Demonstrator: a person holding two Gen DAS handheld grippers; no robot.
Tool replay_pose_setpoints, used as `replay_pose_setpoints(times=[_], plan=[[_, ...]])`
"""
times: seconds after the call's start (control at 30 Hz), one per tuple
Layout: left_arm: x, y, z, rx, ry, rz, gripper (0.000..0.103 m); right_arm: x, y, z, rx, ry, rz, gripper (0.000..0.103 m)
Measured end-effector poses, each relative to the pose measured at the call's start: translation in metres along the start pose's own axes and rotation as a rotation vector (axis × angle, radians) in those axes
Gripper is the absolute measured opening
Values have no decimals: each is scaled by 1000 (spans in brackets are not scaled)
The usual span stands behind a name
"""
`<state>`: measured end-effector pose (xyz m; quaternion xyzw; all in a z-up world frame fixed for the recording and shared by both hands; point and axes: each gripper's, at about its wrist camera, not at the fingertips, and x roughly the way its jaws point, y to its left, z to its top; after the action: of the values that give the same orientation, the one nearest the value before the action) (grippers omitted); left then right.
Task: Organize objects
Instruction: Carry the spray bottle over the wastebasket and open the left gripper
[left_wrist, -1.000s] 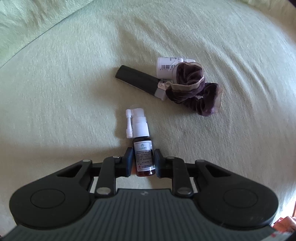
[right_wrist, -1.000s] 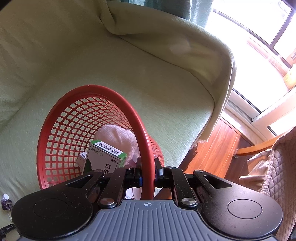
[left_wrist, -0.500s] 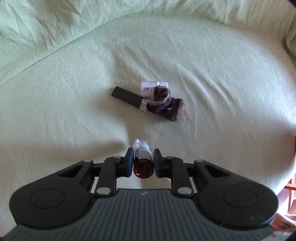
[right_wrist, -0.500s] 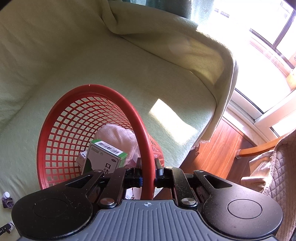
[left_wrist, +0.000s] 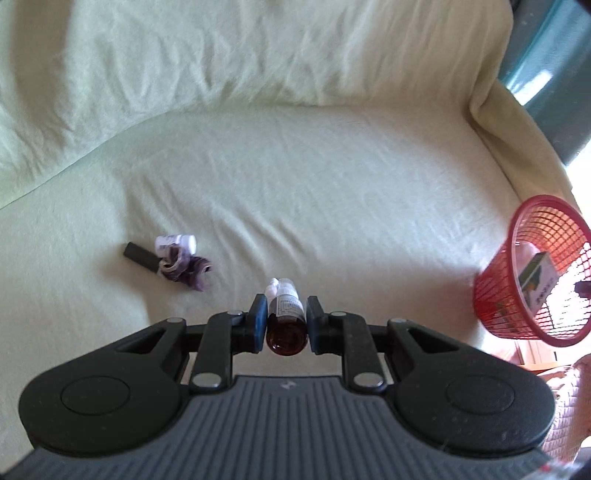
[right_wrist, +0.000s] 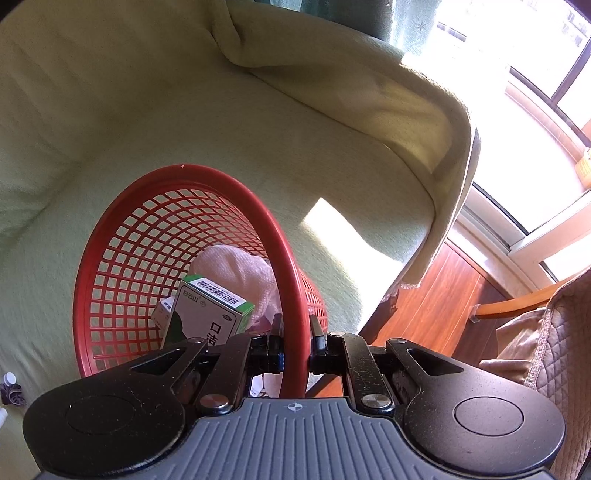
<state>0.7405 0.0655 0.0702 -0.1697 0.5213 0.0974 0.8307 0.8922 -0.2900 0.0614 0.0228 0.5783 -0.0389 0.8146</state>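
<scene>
My left gripper (left_wrist: 285, 316) is shut on a brown spray bottle (left_wrist: 286, 325) with a white nozzle and holds it above the green sofa seat. My right gripper (right_wrist: 295, 332) is shut on the rim of a red mesh basket (right_wrist: 110, 280), tilted over the seat. The basket also shows in the left wrist view (left_wrist: 498, 295) at the far right. Inside it lie a green-and-white box (right_wrist: 210, 314) and a pale cloth (right_wrist: 236, 269). On the seat to the left lie a black stick (left_wrist: 138, 254), a white bottle (left_wrist: 177, 242) and a purple scrunchie (left_wrist: 188, 269).
The sofa backrest (left_wrist: 258, 55) and armrest (right_wrist: 369, 92) are draped in green cloth. Right of the sofa are a wooden floor (right_wrist: 436, 306), a window and a quilted chair (right_wrist: 554, 332).
My left gripper has lifted the spray bottle off the seat and swung right, so the pile of items shrank to the left and the basket came into view. The right gripper keeps holding the basket.
</scene>
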Motion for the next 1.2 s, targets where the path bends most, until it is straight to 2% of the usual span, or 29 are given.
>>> replay_pose_setpoints(times=[0.17,0.4,0.8,0.87,0.97,1.07,1.2], plan=[[-19,-51,9,66,-7,-93,18,-1,4,0,-25,-9,-1,8],[-25,-124,18,170,7,-222,18,-1,8,-1,-53,-23,-2,8],[0,-239,33,258,9,-380,18,1,8,3,-69,-31,7,8],[8,-255,36,265,28,-431,18,1,8,2,-68,-33,8,8],[20,-269,40,246,59,-457,25,1,7,2,-67,-34,11,8],[21,-271,38,267,47,-428,25,2,6,1,-67,-33,13,8],[20,-253,35,268,49,-362,27,3,4,1,-66,-32,15,8]])
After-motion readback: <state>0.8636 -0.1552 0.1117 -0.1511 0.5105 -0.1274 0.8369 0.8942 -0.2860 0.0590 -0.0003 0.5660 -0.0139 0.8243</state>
